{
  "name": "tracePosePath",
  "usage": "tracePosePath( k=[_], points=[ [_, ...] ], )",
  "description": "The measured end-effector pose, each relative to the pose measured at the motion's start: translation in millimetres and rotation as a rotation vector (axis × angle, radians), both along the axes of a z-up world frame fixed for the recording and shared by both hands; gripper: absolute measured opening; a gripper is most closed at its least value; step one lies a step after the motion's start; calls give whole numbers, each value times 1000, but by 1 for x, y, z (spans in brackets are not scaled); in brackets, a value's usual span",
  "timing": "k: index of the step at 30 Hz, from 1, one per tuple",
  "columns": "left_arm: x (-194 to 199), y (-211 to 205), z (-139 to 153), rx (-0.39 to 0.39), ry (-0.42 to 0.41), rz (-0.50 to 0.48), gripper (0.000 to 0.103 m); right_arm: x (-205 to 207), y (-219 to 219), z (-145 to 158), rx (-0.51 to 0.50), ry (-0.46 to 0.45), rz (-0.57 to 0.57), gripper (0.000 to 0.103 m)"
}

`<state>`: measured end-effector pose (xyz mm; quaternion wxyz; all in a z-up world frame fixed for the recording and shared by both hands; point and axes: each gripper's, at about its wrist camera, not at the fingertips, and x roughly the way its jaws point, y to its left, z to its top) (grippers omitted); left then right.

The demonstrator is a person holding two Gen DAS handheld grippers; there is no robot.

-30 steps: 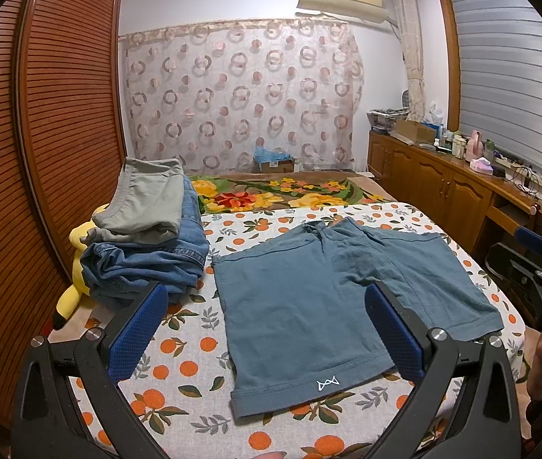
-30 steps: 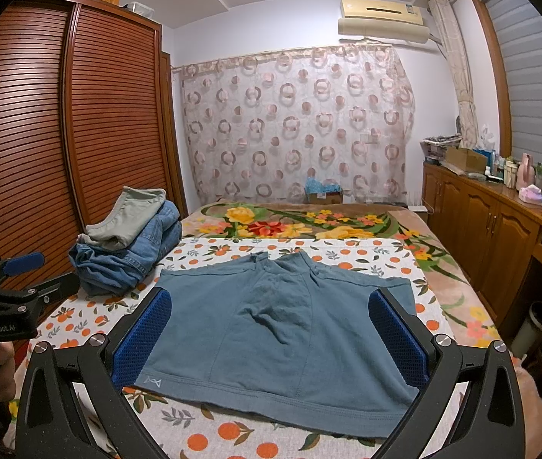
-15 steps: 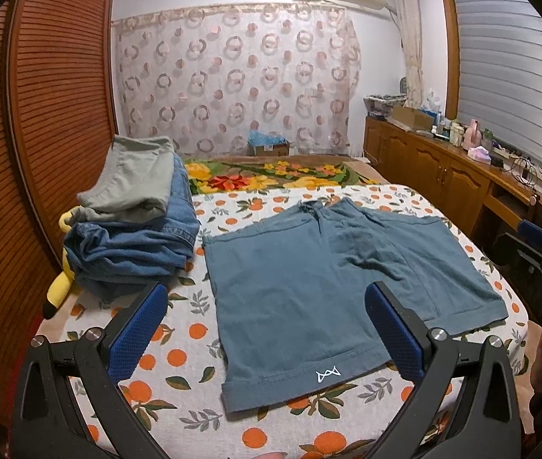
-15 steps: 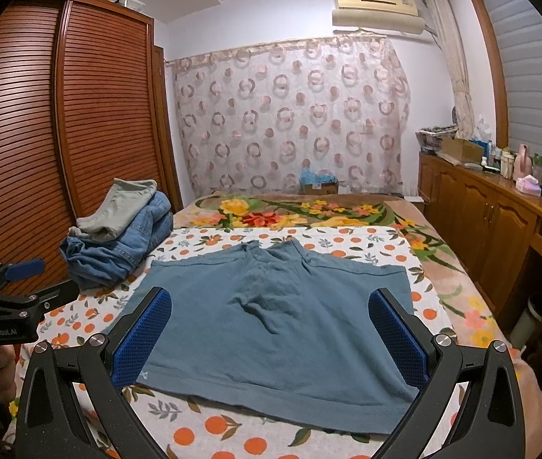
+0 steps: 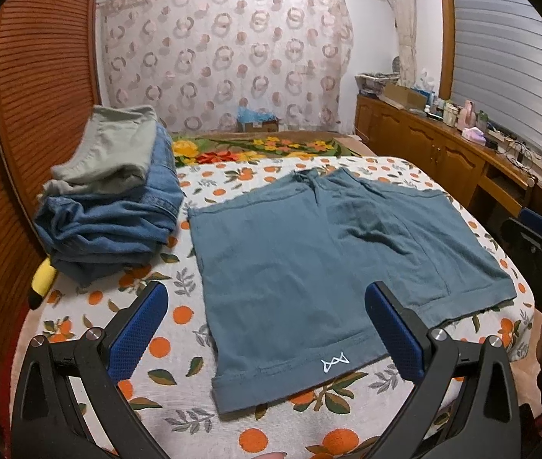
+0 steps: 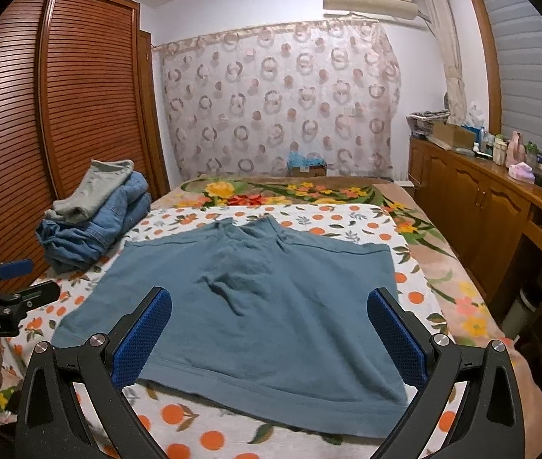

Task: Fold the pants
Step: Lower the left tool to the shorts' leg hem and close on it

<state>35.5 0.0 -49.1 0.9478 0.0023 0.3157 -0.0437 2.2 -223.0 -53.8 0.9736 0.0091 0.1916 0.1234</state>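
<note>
- Orange-print bedsheet (image 5: 179, 317) carries teal shorts (image 5: 309, 267), flat, waistband toward the curtain (image 5: 229, 61), leg hems nearest.
- Left gripper (image 5: 267, 329) and right gripper (image 6: 267, 325) both spread wide, empty.

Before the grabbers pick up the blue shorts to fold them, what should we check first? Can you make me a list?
1. Blue shorts lie spread flat on the bed sheet: ok, only small wrinkles near the middle.
2. Left gripper open and empty: ok.
3. Right gripper open and empty: ok.
4. Both leg hems are in view, near the grippers: ok; the hem with the white logo lies just ahead of the left gripper.
5. Pile of folded clothes sits clear of the shorts: ok, it is off to the side and not touching.
6. Shorts are one flat layer with nothing tucked beneath: cannot tell.
</note>
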Motion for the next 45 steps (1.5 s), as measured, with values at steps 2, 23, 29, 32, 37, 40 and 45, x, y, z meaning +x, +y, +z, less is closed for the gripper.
tracePosePath(
  k=[2, 23, 29, 32, 37, 40, 45],
  points=[
    [3, 2, -6, -8, 17, -10, 103, 2, -2, -1, -5, 11, -3, 101],
    [0, 41, -66, -75, 149, -29, 71, 7, 0, -6, -34, 130, 9, 99],
    [-8, 47, -71, -101, 173, -50, 52, 5, -4, -5, -30, 128, 39, 99],
    [-12, 49, -71, -103, 173, -49, 49, 10, -8, -7, -31, 133, 43, 99],
    [-14, 51, -71, -102, 166, -54, 42, 11, -9, -8, -29, 136, 56, 98],
    [-14, 49, -71, -117, 165, -75, 31, 13, -9, -10, -25, 143, 75, 94],
    [-8, 44, -65, -128, 165, -108, 11, 18, -8, -9, -31, 164, 120, 81]
  ],
)
